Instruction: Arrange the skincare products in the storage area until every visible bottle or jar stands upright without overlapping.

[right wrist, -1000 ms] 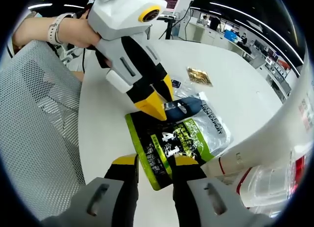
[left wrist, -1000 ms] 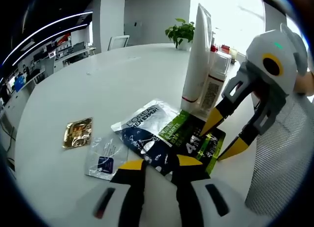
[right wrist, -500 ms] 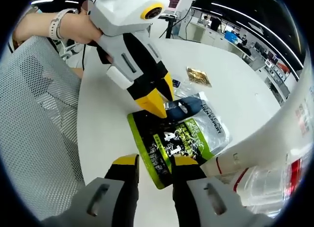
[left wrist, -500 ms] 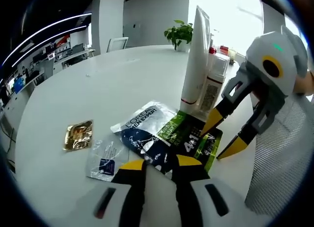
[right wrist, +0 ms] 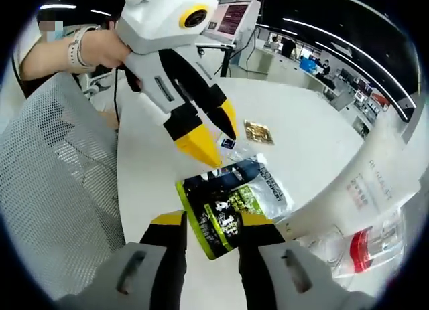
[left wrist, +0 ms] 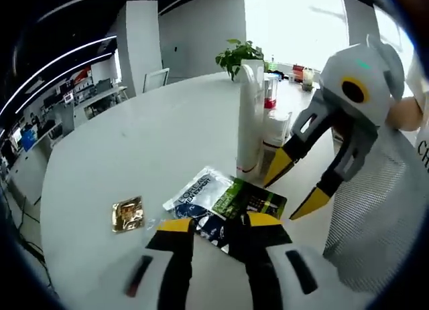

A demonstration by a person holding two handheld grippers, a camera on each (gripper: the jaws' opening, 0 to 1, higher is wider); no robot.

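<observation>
A tall white tube (left wrist: 249,122) stands upright on the round white table (left wrist: 134,142), with a red-capped clear bottle (left wrist: 270,99) and a clear bottle (left wrist: 275,132) close behind it. In front of them lie flat sachets: a green-black one (left wrist: 253,200) overlapping a silver-blue one (left wrist: 196,189), and a gold one (left wrist: 127,213) apart to the left. My left gripper (left wrist: 219,223) hovers open above the sachets. My right gripper (left wrist: 291,185) hangs open just right of the tube. In the right gripper view, the right gripper (right wrist: 214,221) is open over the green-black sachet (right wrist: 218,216), and the left gripper (right wrist: 213,137) is open above it.
A grey mesh chair back (right wrist: 53,183) stands against the table's near edge. A potted plant (left wrist: 238,54) sits at the far side. A small clear sachet (right wrist: 228,144) lies near the gold sachet (right wrist: 258,131). The white tube (right wrist: 362,183) leans across the right.
Both grippers have risen and drawn back from the sachets, so the things look smaller. The sachets, tube and bottles stay where they were.
</observation>
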